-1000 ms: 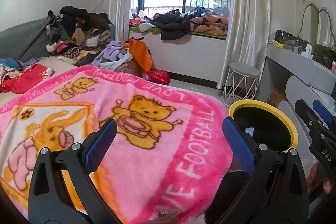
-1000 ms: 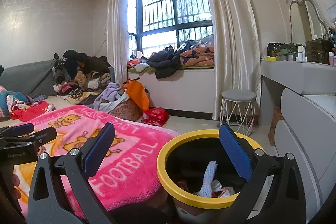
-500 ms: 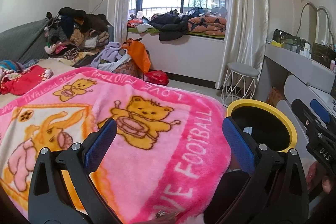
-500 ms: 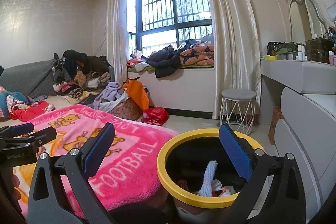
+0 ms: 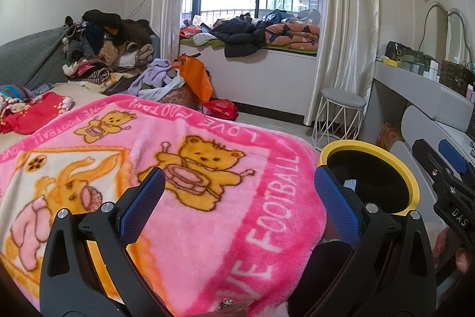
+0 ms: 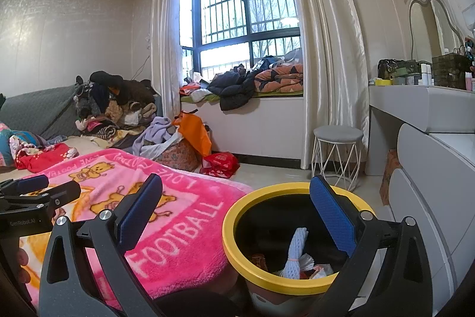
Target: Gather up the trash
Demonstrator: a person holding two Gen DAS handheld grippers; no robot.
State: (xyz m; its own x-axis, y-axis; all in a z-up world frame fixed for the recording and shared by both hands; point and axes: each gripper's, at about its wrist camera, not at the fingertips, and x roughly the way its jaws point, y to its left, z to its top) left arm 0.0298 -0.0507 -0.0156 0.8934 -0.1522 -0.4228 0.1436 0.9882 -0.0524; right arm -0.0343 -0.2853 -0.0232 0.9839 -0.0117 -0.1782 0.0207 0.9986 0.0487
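A round trash bin with a yellow rim (image 6: 237, 254) stands on the floor beside the bed, and shows in the left wrist view (image 5: 412, 183) too. Inside lie a white foam net sleeve (image 6: 294, 251) and other scraps. My right gripper (image 6: 236, 213) is open and empty, hovering over the bin's near rim. My left gripper (image 5: 239, 198) is open and empty above the pink teddy-bear blanket (image 5: 178, 168). The right gripper appears at the right edge of the left wrist view (image 5: 445, 168). The left gripper appears at the left edge of the right wrist view (image 6: 32, 192).
Clothes are piled on the sofa (image 5: 104, 46) and the window seat (image 5: 252, 34). An orange bag (image 5: 196, 76) and a red bag (image 5: 222, 109) lie on the floor. A white wire stool (image 5: 338, 118) stands by the curtain. A white dresser (image 6: 430, 138) fills the right.
The left wrist view has shifted slightly. Both grippers stay open and nearly still.
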